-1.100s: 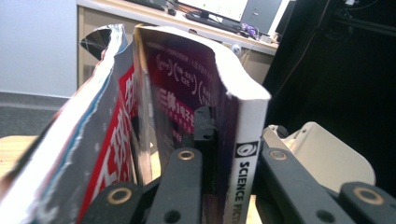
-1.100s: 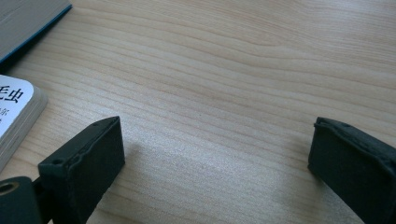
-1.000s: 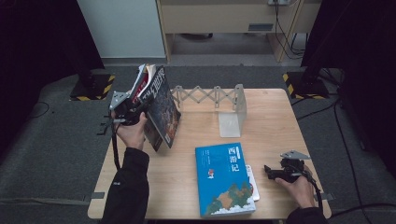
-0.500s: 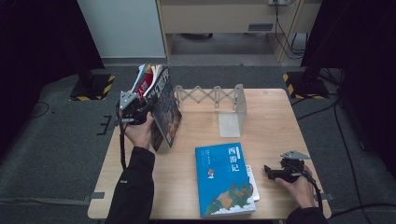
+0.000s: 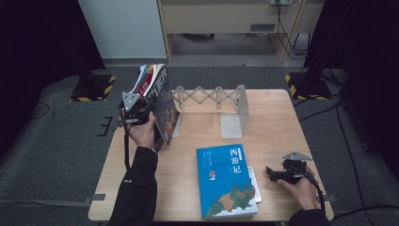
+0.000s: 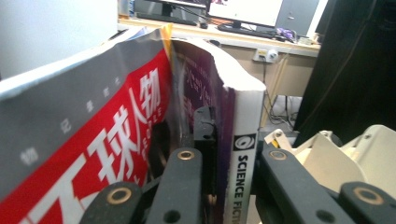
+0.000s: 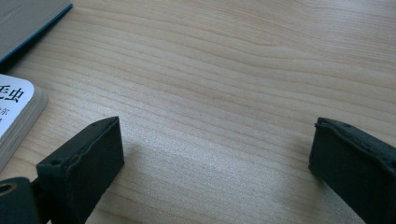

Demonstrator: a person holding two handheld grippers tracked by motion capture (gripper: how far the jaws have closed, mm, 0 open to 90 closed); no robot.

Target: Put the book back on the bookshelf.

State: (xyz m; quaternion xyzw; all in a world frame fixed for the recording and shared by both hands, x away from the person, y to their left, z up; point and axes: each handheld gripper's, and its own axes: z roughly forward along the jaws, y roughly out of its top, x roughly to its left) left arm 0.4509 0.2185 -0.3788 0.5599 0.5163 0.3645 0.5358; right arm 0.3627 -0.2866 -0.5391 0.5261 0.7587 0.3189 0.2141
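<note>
My left gripper [image 5: 137, 112] is shut on a thick dark book with a white spine [image 6: 243, 158], held upright at the table's left edge beside the rack. Against it leans a red and grey magazine [image 6: 93, 140], with more books [image 5: 160, 96] behind. In the left gripper view the two black jaws of my left gripper [image 6: 231, 161] clamp the book's spine from both sides. Near the table's front right, my right gripper [image 5: 275, 173] rests low, open, with bare wood between the jaws [image 7: 215, 154]. A blue book [image 5: 226, 181] lies flat in front, on a small white book [image 7: 14, 112].
An expanding metal book rack [image 5: 207, 96] stands along the back of the wooden table [image 5: 277, 122], with an upright end plate [image 5: 240, 110] at its right. Dark floor surrounds the table. A cable trails from each gripper.
My left hand and its upright books have shifted slightly right, toward the rack's left end. The right gripper and the blue book have not moved.
</note>
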